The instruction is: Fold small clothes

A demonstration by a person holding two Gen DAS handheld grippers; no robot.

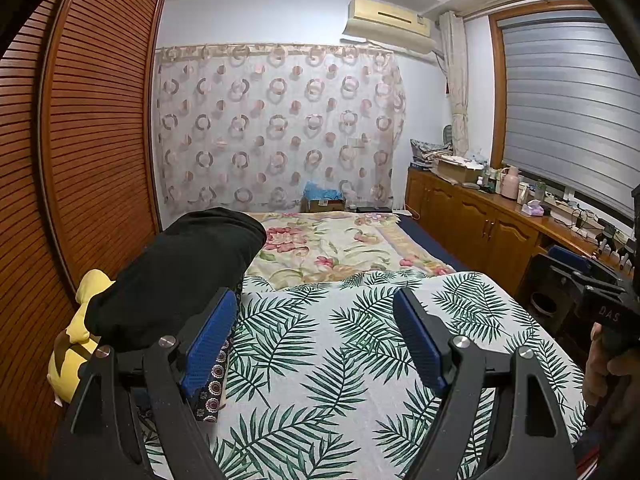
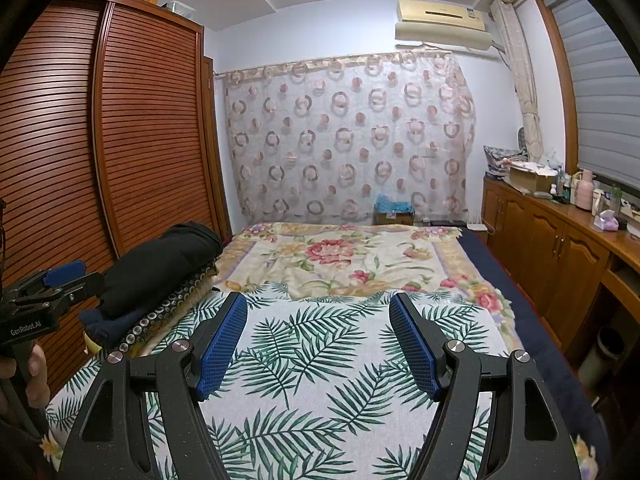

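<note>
Two tools in play, both with jaws spread apart and nothing between the pads. Far left: louvred wardrobe (image 1: 92,120), then, on the bed's left edge beside it, a stack of folded clothes, with black garment (image 1: 176,272) on top, patterned fabric (image 1: 216,376) and a yellow piece (image 1: 66,364) beneath. Long axis of the black garment running away from the cameras toward the circle-print curtain (image 1: 276,128), rounded fold end pointing that way. Left tool (image 1: 314,300) hovering just right of the stack. Centre: palm-leaf sheet (image 1: 320,360), no loose garment in sight. Right tool (image 2: 317,304) over the same sheet. Probably between pieces: fetch the next one, spread flat mid-sheet, pinch corners only, keep clear of the stack.
</note>
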